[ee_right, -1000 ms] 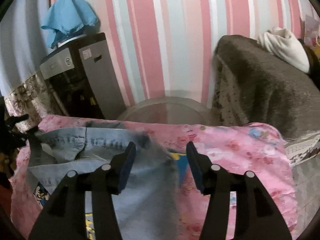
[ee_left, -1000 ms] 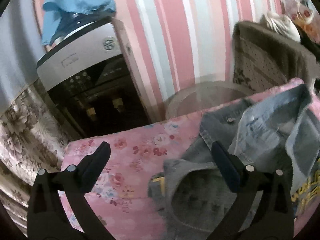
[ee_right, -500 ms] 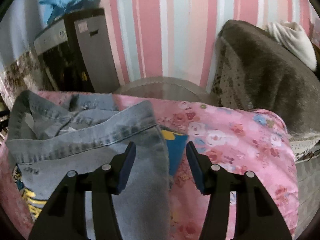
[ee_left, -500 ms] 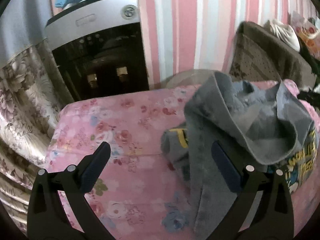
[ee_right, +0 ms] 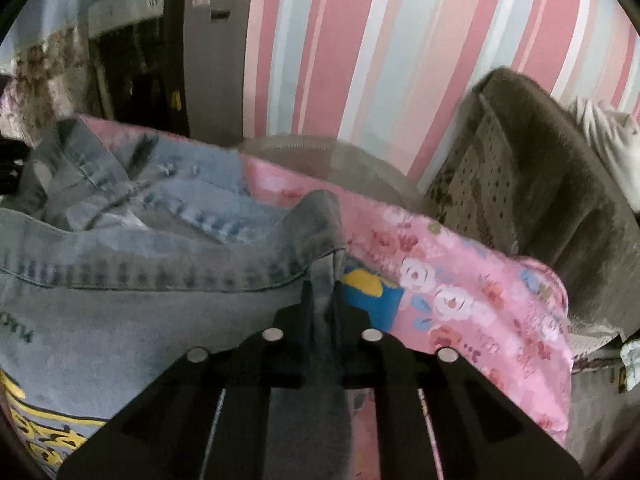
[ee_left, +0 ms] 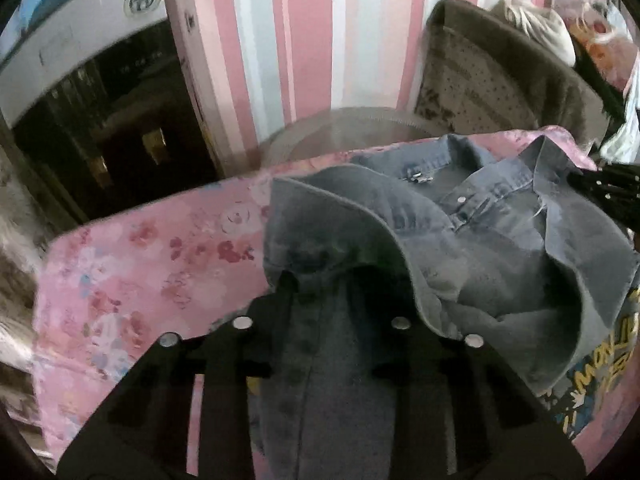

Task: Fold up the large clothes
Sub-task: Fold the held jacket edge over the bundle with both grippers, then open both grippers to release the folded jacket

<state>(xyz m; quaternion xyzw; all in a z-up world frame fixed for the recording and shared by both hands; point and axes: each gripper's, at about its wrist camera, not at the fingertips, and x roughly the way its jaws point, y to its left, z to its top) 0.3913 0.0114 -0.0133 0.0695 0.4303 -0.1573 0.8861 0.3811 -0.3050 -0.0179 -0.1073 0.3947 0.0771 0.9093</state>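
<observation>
Both our grippers have dropped onto the denim jacket (ee_left: 500, 240). Left gripper (ee_left: 340, 280) fingers are closing around soft folded denim, tips hidden; right gripper (ee_right: 322, 292) fingers are closing, pinching its stitched hem.

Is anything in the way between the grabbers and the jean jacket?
Nothing visible is. The denim jacket lies on the pink flowered cover, and both grippers are already at it. The left gripper is closing with a fold of denim between its fingers, and the right gripper is closing on the jacket's edge.
</observation>
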